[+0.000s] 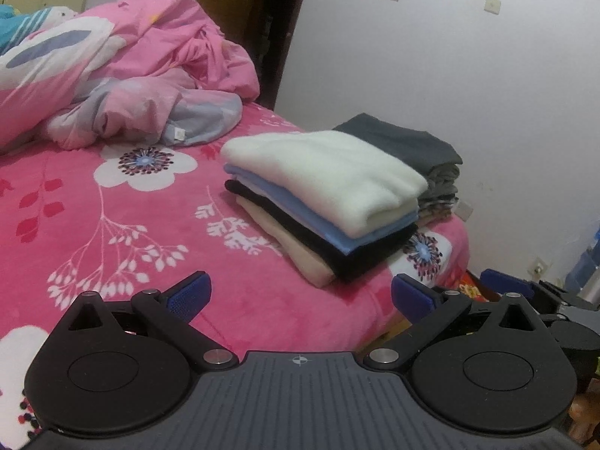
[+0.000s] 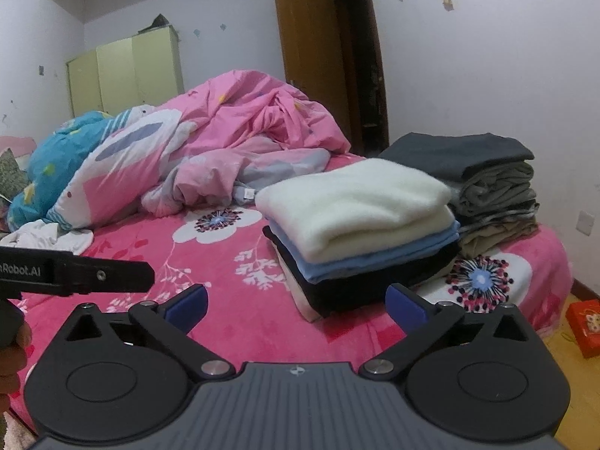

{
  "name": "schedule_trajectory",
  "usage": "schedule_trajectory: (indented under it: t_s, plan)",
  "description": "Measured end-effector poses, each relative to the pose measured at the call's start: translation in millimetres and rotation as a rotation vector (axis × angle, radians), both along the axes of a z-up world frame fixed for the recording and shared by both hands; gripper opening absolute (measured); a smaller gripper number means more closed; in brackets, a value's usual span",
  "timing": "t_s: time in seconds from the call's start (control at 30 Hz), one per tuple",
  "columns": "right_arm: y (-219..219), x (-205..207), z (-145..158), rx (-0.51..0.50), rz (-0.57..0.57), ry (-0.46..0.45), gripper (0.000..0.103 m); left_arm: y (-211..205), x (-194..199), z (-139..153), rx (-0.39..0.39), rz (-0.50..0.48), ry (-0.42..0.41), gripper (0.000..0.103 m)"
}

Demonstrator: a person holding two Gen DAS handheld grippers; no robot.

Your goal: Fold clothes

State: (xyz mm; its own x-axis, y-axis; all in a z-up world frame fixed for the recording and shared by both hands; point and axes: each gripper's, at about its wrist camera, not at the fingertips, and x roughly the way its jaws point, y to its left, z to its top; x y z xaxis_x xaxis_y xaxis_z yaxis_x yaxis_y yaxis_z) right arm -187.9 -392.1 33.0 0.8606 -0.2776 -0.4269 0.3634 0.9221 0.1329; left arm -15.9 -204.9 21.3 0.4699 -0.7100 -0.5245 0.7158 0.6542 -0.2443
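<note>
A folded cream sweater [image 1: 330, 172] [image 2: 356, 202] tops a stack of folded clothes: blue, black and beige layers [image 1: 337, 247] [image 2: 356, 277]. Behind it stands a second stack of grey and olive folded garments [image 1: 423, 153] [image 2: 491, 191]. Both stacks rest near the right corner of the pink floral bed [image 1: 131, 232] [image 2: 232, 300]. My left gripper [image 1: 300, 296] stands open and empty, short of the stack. My right gripper [image 2: 296, 307] is wide open too, nothing between its blue pads [image 2: 189, 309], just before the stack. The left gripper's body [image 2: 75, 272] shows at the right wrist view's left edge.
A crumpled pink duvet [image 1: 131, 71] [image 2: 240, 138] and a blue pillow [image 2: 48, 165] lie at the bed's far side. White cloth [image 2: 48, 238] lies at the left. A brown door [image 2: 311, 56], pale wardrobe [image 2: 123, 75] and white wall [image 1: 468, 75] stand behind. A red box [image 2: 585, 326] sits on the floor.
</note>
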Motion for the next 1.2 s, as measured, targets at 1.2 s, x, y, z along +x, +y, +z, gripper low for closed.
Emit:
schedule_trajectory:
  t_s: [1.2]
  plan:
    - [5.9, 3.2, 4.5, -0.073, -0.216, 0.021, 0.103, 5.2, 2.5, -2.8, 0.081, 0.054, -0.047, 0.103]
